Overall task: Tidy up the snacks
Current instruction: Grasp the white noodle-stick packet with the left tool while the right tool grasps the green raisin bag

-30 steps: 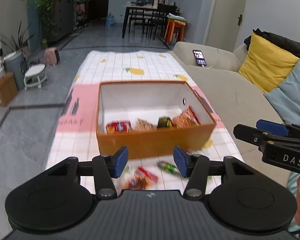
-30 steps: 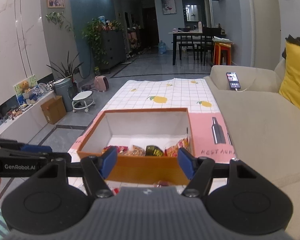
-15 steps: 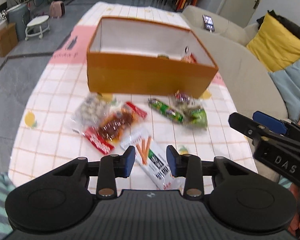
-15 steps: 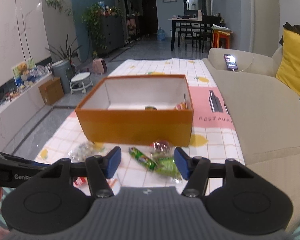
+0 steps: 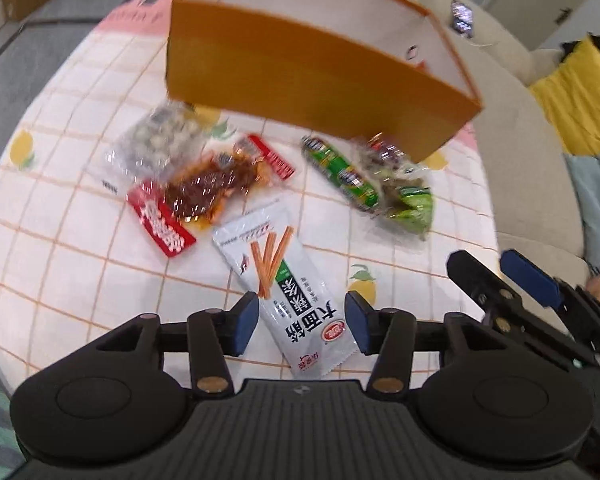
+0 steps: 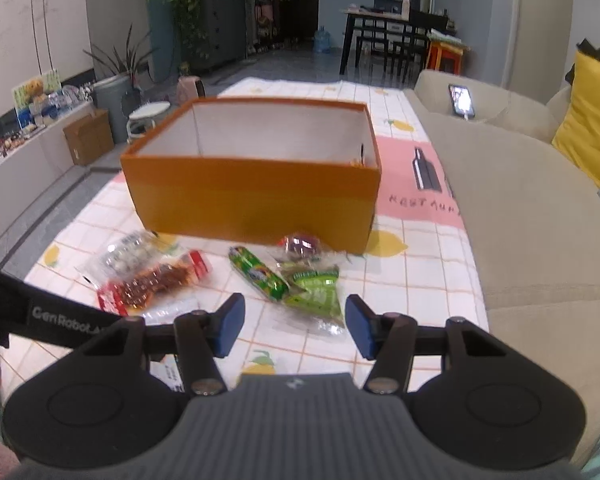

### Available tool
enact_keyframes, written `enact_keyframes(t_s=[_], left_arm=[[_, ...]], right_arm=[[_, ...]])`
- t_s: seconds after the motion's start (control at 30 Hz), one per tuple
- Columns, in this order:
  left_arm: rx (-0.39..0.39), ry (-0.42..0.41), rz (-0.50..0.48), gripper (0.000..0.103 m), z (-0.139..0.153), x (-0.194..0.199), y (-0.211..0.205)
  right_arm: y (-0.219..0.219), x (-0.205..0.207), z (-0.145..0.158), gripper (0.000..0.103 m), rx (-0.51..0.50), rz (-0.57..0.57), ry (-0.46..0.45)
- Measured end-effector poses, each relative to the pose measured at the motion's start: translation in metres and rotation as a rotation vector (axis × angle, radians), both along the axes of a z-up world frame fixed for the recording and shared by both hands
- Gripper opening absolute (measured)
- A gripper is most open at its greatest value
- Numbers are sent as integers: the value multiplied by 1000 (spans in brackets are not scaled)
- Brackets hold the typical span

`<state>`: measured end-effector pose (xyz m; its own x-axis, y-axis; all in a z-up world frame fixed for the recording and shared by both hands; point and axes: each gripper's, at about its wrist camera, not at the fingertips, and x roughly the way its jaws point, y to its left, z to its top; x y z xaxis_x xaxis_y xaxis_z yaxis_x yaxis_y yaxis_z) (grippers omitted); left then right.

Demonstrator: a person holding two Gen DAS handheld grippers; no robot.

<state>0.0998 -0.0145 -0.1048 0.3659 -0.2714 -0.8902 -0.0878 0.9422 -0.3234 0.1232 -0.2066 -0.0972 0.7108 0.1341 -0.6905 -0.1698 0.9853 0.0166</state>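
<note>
Box: orange cardboard box (image 6: 256,196) with white inner walls, open top, standing on the checked lemon-print cloth (image 5: 60,248) over the worktop; from these low angles its contents cannot be seen.
Loose snacks: all lie on the cloth in front of the box, outside it.
White packet: long white packet with orange sticks printed on it (image 5: 284,284), nearest the left gripper, its lower end between the jaws.
Red pack: red-and-clear pack of dark saucy pieces (image 5: 208,192), left of the white packet.
Clear bag: bag of pale round pieces (image 5: 160,140), just beside the red pack, close to the box front.
Green pair: green tube-shaped wrapper (image 6: 258,274) touching a light green bag (image 6: 316,292); a small red-purple wrapper (image 6: 300,244) sits by the box wall.
Left gripper (image 5: 300,320): jaws apart, straddling the white packet, not pressing it.
Right gripper (image 6: 292,328): jaws wide, holding nothing, above the cloth near the light green bag.
Surroundings: beige sofa (image 6: 520,208) along the right with a phone (image 6: 461,100) and a yellow cushion (image 6: 592,128).
</note>
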Motion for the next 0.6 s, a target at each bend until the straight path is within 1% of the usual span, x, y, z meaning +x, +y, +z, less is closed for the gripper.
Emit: enact_keyframes(t_s=[0.07,0.13,0.23,0.37,0.4,0.47,0.6], left_arm=[[-12,36,23,68,-9,6,-3],[-1,66,44,68,-17,11,-7],[35,109,67,71,-28,18,-14],[63,151,71,72,-38,25,-22],[64,156,74,72,-40,27,-24],[88,155,81,76,-41,29,-29],[166,137,58,80,-41,35,-42]], right_arm=[[-1,4,-5,53,-7,1,14],[0,7,-11,53,-22,3,23],[-2,11,-19,53,-31,1,45],[-6,19,-29,53,-43,-3,68],[-8,20,-31,52,-44,-8,72],[-12,23,-34,52,-32,-21,83],[-19,28,-38,52,-23,-40,94]])
